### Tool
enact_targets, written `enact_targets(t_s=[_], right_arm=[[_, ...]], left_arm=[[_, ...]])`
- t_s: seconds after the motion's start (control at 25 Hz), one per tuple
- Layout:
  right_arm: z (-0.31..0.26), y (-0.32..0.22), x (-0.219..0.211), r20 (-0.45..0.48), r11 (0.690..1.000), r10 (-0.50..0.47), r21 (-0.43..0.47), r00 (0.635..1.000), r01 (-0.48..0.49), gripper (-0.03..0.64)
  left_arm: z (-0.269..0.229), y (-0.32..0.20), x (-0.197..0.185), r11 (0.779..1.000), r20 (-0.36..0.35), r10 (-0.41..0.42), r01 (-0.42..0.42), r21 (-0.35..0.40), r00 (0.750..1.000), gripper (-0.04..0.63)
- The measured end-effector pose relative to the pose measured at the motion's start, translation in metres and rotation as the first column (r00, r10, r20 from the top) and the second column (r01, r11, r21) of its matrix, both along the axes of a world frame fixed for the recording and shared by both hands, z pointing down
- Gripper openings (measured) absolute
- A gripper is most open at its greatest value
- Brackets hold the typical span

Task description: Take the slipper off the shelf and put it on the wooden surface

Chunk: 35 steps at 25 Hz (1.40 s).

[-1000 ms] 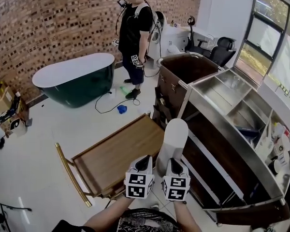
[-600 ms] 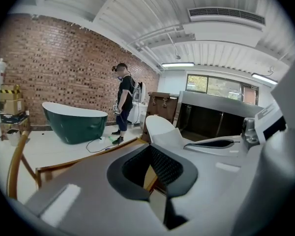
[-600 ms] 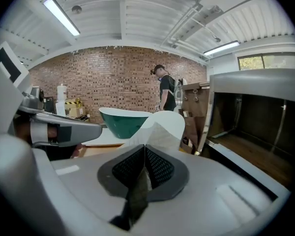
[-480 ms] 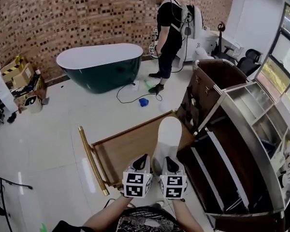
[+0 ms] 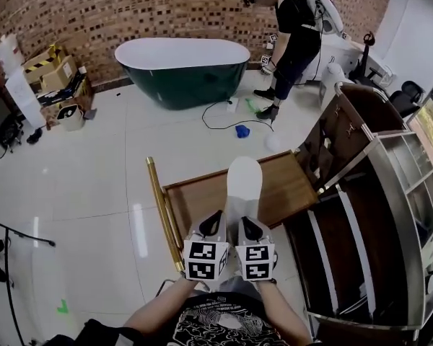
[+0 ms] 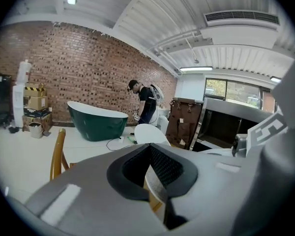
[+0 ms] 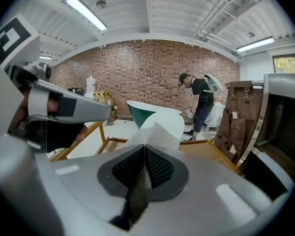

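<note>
- The slipper (image 5: 243,186) is off the shelf (image 5: 390,215), which stands to the right of the wooden worktop (image 5: 198,207). It is carried in the air above the worktop's near edge, and none of it looks to be resting on the wood yet.
- Its long axis runs straight away from the person. The heel end sits over the worktop's near edge and the rounded toe reaches out over the worktop's middle.
- The left hand-held gripper (image 5: 213,220) is clamped on the left side of the heel end, with white slipper material pinched between its pads.
- The right hand-held gripper (image 5: 247,226) is clamped on the right side of the same end, its jaws closed on a thin fold of the fabric.
- The two sit side by side just before the worktop's near edge, so neither is nearer. The slipper lies forward of both, and the toe is the unsupported end.
- Judged from this, the coming move is downward rather than across, since wood already lies under most of the slipper.
- The gold rail (image 5: 162,215) along the worktop's left edge is well to the left of the slipper and should not get in the way.
</note>
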State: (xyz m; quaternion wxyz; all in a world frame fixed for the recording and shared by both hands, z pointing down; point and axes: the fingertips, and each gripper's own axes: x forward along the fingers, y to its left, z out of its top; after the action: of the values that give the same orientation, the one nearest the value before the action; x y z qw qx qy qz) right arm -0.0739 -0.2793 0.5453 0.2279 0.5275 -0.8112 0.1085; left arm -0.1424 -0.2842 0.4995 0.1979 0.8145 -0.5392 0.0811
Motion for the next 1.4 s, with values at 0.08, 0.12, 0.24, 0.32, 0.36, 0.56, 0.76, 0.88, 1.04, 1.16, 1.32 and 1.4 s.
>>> enact_targets(t_s=[0.08, 0.12, 0.24, 0.32, 0.36, 0.56, 0.76, 0.88, 1.04, 1.16, 1.32, 1.4], right_arm=[[0.008, -0.002, -0.019, 0.003, 0.998, -0.059, -0.009, 0.998, 0.059, 0.011], [0.013, -0.004, -0.028, 0.002, 0.996, -0.089, -0.014, 0.996, 0.089, 0.011], [0.03, -0.012, -0.052, -0.001, 0.985, -0.17, -0.032, 0.986, 0.169, 0.011], [0.041, -0.018, -0.064, 0.002, 0.977, -0.21, -0.045, 0.978, 0.21, 0.011], [0.047, -0.02, -0.07, 0.006, 0.972, -0.228, -0.055, 0.974, 0.228, 0.011], [0.08, -0.027, -0.095, 0.03, 0.945, -0.3, -0.123, 0.953, 0.302, 0.011], [0.101, -0.031, -0.114, 0.042, 0.921, -0.354, -0.161, 0.934, 0.356, 0.011], [0.111, -0.032, -0.12, 0.041, 0.909, -0.372, -0.184, 0.927, 0.373, 0.012], [0.124, -0.027, -0.125, 0.035, 0.895, -0.394, -0.212, 0.919, 0.392, 0.012], [0.13, -0.023, -0.13, 0.033, 0.886, -0.406, -0.23, 0.913, 0.403, 0.012], [0.139, -0.016, -0.132, 0.044, 0.871, -0.416, -0.268, 0.908, 0.412, 0.019], [0.144, -0.013, -0.131, 0.047, 0.872, -0.401, -0.286, 0.915, 0.397, 0.028]], left_arm=[[0.002, -0.003, -0.013, 1.0, 0.0, -0.026, 0.026, -0.002, 1.0, 0.006], [0.002, -0.005, -0.019, 0.999, 0.001, -0.04, 0.04, -0.003, 0.999, 0.006], [0.005, -0.014, -0.036, 0.997, 0.009, -0.077, 0.077, -0.001, 0.997, 0.006], [0.008, -0.022, -0.046, 0.995, 0.013, -0.098, 0.098, -0.003, 0.995, 0.006], [0.01, -0.027, -0.052, 0.994, 0.015, -0.112, 0.112, -0.007, 0.994, 0.006], [0.018, -0.044, -0.074, 0.984, 0.039, -0.178, 0.179, -0.015, 0.983, 0.006], [0.027, -0.055, -0.088, 0.978, 0.055, -0.206, 0.207, -0.027, 0.977, 0.006], [0.032, -0.058, -0.093, 0.977, 0.06, -0.209, 0.211, -0.039, 0.976, 0.006], [0.035, -0.062, -0.097, 0.977, 0.068, -0.205, 0.207, -0.039, 0.976, 0.006], [0.034, -0.064, -0.099, 0.979, 0.071, -0.199, 0.202, -0.036, 0.977, 0.006], [0.034, -0.062, -0.097, 0.981, 0.068, -0.189, 0.192, -0.033, 0.98, 0.006], [0.034, -0.059, -0.098, 0.981, 0.067, -0.187, 0.19, -0.032, 0.98, 0.006]])
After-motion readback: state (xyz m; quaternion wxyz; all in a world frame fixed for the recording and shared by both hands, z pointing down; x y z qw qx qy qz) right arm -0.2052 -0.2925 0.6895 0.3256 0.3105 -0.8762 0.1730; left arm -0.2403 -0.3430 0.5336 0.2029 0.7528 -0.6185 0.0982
